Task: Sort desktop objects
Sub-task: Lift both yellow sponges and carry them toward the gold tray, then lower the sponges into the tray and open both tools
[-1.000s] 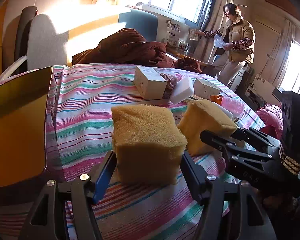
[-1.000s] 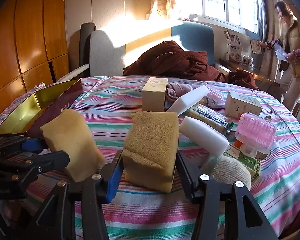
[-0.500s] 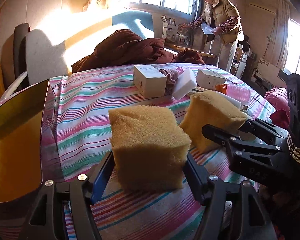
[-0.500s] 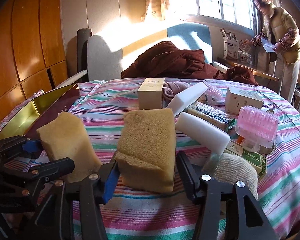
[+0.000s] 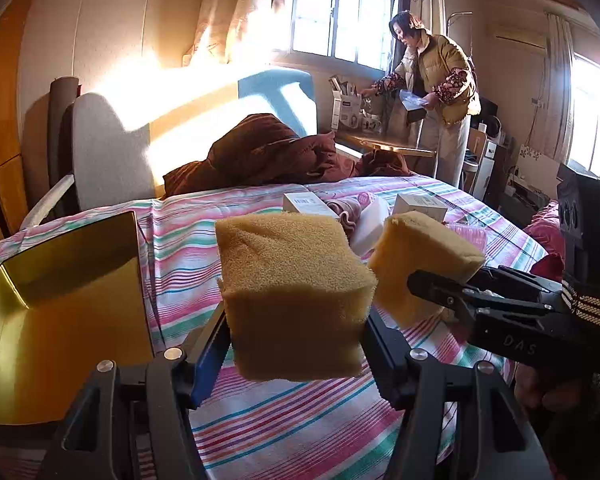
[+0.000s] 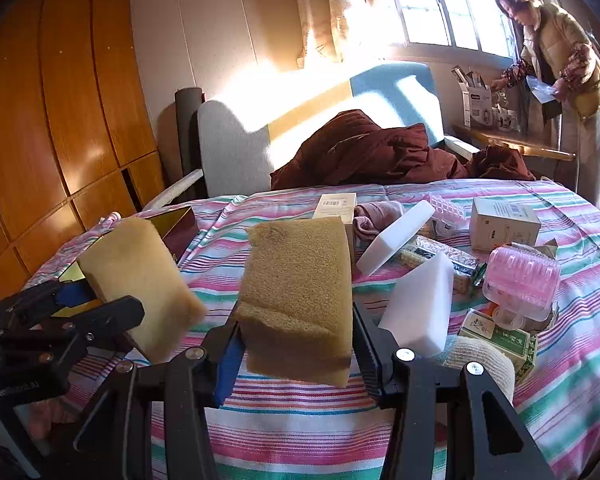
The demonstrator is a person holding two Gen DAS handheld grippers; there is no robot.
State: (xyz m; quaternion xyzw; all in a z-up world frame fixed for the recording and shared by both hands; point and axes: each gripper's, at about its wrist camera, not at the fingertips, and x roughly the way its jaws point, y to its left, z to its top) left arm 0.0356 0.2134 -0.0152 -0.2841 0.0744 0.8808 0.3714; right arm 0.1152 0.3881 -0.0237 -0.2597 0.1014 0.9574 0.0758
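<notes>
Gold-lined open box point(image 5: 66, 320) sits far left on the striped tablecloth point(image 5: 300, 432), mouth up, its near wall rising beside the left gripper point(image 5: 296, 336). The box lies left of and slightly ahead of that gripper; the left hand is clearly the nearer one to it.

Left gripper: jaws closed on a yellow sponge block point(image 5: 292, 296), pinching its lower sides, the block lifted clear of the cloth. Its long axis runs roughly across the jaws; the broad porous top faces up and away.

Right gripper point(image 6: 296, 344): jaws clamped on a second yellow sponge point(image 6: 300, 300), also off the table. This one stands on end, long axis near vertical, broad face toward the camera, one lower corner creased by the squeeze.

In the right wrist view the left gripper's sponge tilts, upper end leaning toward the box.

Judgement: if the box is the bin for sponges, the left one goes first, a short swing left; the right must cross over.

Right of the sponges: two white foam blocks point(image 6: 396, 236), small cartons point(image 6: 504, 224), a pink ribbed plastic container point(image 6: 520, 280), untouched.
</notes>
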